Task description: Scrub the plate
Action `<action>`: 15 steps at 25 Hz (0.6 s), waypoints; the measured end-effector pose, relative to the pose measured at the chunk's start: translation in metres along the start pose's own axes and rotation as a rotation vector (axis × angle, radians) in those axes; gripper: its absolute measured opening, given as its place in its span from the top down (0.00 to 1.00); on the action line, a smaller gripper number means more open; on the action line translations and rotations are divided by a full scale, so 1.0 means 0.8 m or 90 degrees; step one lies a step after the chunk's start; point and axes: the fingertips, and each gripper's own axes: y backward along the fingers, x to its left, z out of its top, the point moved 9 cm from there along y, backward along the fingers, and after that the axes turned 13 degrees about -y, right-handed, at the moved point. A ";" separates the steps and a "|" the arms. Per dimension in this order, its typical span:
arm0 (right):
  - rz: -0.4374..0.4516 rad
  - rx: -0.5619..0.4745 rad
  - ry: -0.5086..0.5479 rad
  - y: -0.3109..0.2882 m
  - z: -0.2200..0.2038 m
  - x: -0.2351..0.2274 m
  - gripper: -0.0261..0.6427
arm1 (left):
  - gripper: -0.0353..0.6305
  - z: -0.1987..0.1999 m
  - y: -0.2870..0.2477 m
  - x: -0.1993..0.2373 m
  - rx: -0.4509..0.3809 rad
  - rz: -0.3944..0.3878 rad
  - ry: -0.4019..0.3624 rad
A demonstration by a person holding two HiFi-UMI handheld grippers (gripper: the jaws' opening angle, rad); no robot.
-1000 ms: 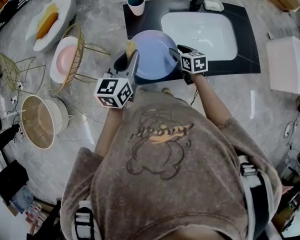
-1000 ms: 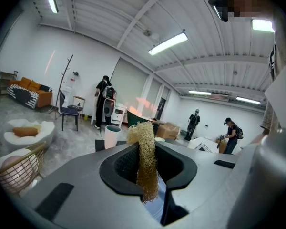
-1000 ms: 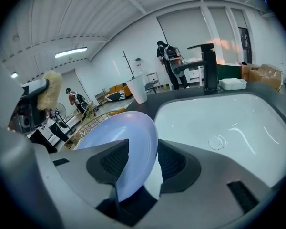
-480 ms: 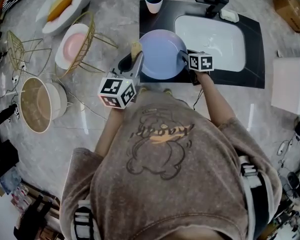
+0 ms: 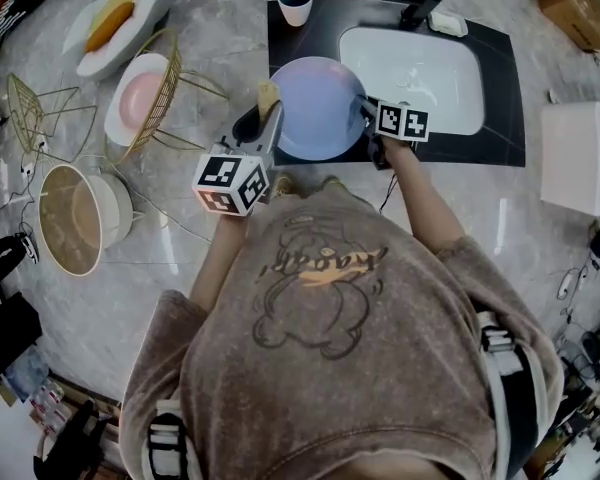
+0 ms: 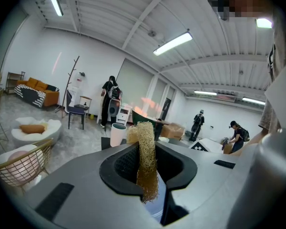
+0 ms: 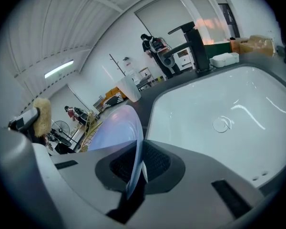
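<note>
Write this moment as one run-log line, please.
left hand-held gripper: shut on loofah | right hand-held gripper: closing on plate rim | plate: beside sink

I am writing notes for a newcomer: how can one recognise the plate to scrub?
Find the white sink in the black counter panel. Just left is the lilac-blue plate, its rim between the right gripper's closing jaws. The neighbouring plate is pink, in a gold rack.

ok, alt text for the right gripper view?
The right claw is closing on the rim of a lavender plate, seen edge-on beside a white sink basin. A black faucet stands behind the basin. A loofah scrubber shows at far left.
</note>
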 end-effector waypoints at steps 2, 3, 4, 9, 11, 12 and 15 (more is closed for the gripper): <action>0.001 -0.015 0.010 0.009 0.002 0.006 0.93 | 0.82 0.000 -0.001 -0.003 -0.002 -0.005 -0.001; -0.002 -0.021 0.017 0.013 0.003 0.008 0.93 | 0.82 0.000 -0.002 -0.005 -0.003 -0.008 -0.002; -0.005 -0.028 0.022 0.017 0.004 0.010 0.93 | 0.82 0.001 -0.003 -0.006 -0.004 -0.011 -0.003; 0.003 -0.077 0.005 0.042 0.014 0.022 0.93 | 0.82 0.005 -0.004 -0.009 -0.013 -0.028 -0.015; 0.014 -0.101 -0.009 0.057 0.017 0.032 0.93 | 0.82 0.008 -0.004 -0.010 -0.015 -0.035 -0.020; 0.017 -0.113 -0.012 0.065 0.019 0.038 0.93 | 0.82 0.010 -0.004 -0.010 -0.016 -0.039 -0.023; 0.019 -0.142 -0.012 0.088 0.019 0.056 0.93 | 0.82 0.014 -0.005 -0.013 -0.022 -0.053 -0.032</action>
